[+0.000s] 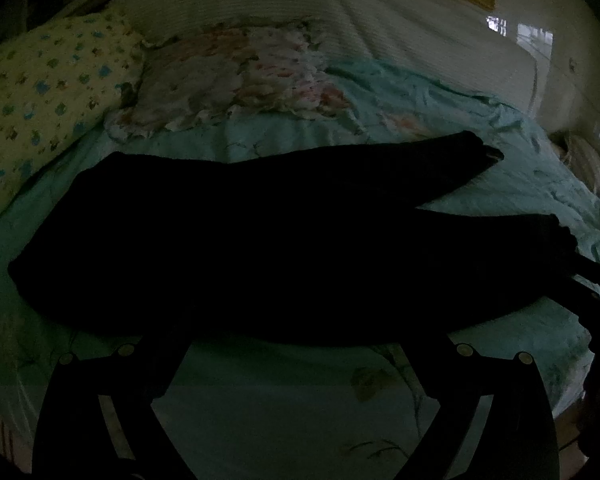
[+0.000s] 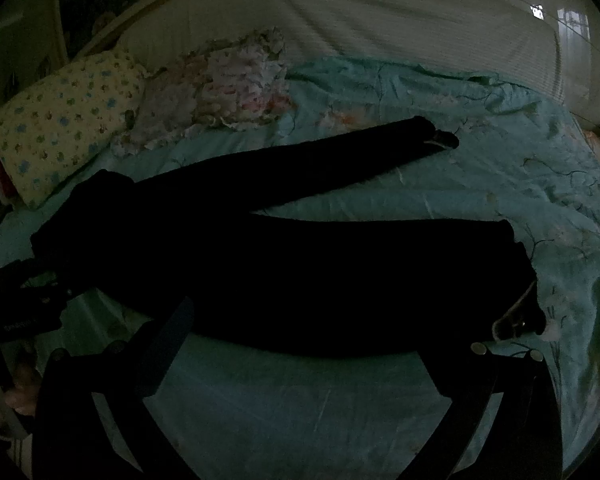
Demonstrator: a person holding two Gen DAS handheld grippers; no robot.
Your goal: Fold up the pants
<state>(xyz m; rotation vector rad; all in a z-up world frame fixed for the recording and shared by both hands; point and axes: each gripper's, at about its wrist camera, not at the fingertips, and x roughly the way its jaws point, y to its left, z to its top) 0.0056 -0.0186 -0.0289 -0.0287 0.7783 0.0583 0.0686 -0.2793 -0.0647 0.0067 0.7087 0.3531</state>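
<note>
Black pants point(image 1: 260, 240) lie flat across a teal bedspread point(image 1: 260, 392), waistband to the left, two legs spread apart to the right. They also show in the right wrist view point(image 2: 300, 272). My left gripper point(image 1: 296, 344) is open, its fingers wide apart at the pants' near edge. My right gripper point(image 2: 312, 340) is open too, fingers spread over the near leg's lower edge. The left gripper shows in the right wrist view at the far left point(image 2: 24, 300), near the waistband. The fingertips are dark against the fabric and hard to separate from it.
A yellow dotted pillow point(image 1: 44, 92) and a pale floral pillow point(image 1: 228, 76) lie at the back left by the headboard point(image 1: 380, 20). The bed's right edge point(image 1: 592, 320) falls away. The bedspread point(image 2: 500, 160) is wrinkled at the right.
</note>
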